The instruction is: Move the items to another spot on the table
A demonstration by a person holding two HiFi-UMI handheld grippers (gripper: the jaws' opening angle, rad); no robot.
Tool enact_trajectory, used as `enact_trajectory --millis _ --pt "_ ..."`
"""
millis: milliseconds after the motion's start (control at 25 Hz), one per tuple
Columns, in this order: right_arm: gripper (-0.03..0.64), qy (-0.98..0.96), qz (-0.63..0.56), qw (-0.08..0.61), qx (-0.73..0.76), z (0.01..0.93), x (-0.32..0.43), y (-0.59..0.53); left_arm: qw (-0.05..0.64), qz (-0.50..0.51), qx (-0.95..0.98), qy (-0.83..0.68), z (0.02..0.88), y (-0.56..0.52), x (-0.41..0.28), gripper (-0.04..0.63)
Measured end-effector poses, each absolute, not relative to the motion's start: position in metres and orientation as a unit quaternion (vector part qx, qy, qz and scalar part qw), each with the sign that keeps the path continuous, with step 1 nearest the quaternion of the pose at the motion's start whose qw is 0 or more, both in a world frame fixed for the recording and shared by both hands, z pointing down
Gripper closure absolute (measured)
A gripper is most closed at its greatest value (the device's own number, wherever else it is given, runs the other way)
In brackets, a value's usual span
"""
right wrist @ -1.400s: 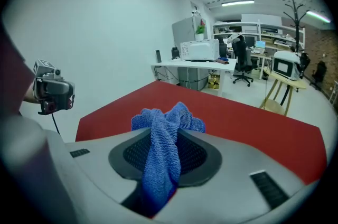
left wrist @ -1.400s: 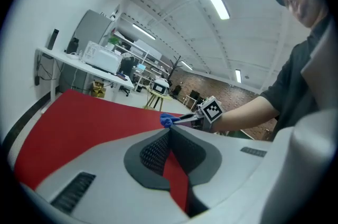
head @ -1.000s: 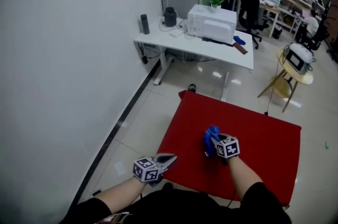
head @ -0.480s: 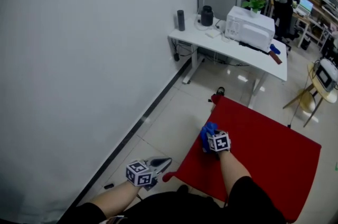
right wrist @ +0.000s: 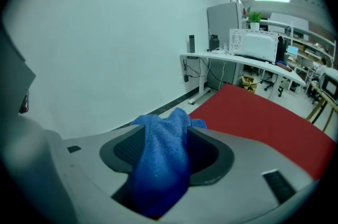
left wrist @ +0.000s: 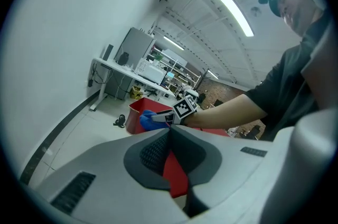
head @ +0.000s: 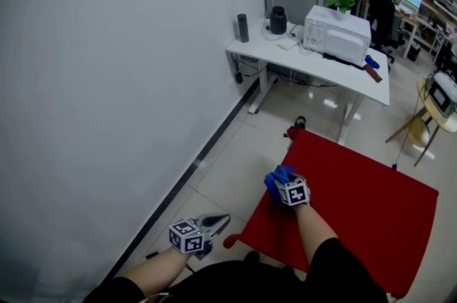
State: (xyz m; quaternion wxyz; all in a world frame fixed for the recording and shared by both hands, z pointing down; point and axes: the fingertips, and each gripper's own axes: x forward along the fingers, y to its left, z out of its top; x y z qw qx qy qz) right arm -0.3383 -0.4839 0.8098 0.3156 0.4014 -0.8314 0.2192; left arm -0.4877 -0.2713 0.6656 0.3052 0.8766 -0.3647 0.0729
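A blue cloth (head: 273, 178) is bunched at the left edge of the red table (head: 364, 201). My right gripper (head: 278, 184) is at it and its jaws are opening. In the right gripper view the cloth (right wrist: 161, 159) hangs loosely between the pads, with a dark gap on its right side. My left gripper (head: 220, 221) is shut with nothing in it. It hovers over the floor just off the table's near left corner. From the left gripper view, the right gripper (left wrist: 158, 118) and the cloth (left wrist: 144, 120) show ahead.
A white wall runs along the left. Beyond the table stands a white desk (head: 314, 66) with a white appliance (head: 337, 35), a dark bottle (head: 243, 28) and a kettle (head: 278, 20). A small dark object (head: 300, 122) lies on the floor. A stool (head: 432, 116) stands at the right.
The right gripper has carried the blue cloth from the table's middle to its left edge. The view has swung left. The left gripper now hangs off the table over the floor.
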Motion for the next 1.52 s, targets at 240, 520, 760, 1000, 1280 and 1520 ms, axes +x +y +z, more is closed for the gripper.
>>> enact_trajectory --millis 240,520,760,1000,1280,1520 --pt "0.347 -0.844 0.196 0.278 0.415 0.759 -0.292 -0.464 0.284 0.068 0.897 -0.333 0.645 -0.273 -0.442 0.603" --pt "0.563 -0.875 0.196 0.215 0.387 0.688 -0.186 -0.378 0.266 0.072 0.922 -0.271 0.622 -0.252 -0.322 0.603" --pt "0.634 -0.884 0.210 0.154 0.389 0.639 -0.052 -0.280 0.249 0.044 0.944 -0.211 0.595 -0.208 -0.163 0.603" --pt "0.634 -0.885 0.208 0.138 0.393 0.591 0.038 -0.178 0.234 0.031 0.964 -0.124 0.562 -0.154 -0.028 0.603" --pt "0.634 -0.851 0.238 0.078 0.462 0.553 0.073 -0.093 0.246 0.028 0.968 -0.036 0.538 -0.106 0.019 0.603" --pt "0.634 -0.847 0.236 0.013 0.477 0.526 0.073 -0.062 0.225 0.048 0.973 -0.032 0.522 -0.087 0.010 0.603"
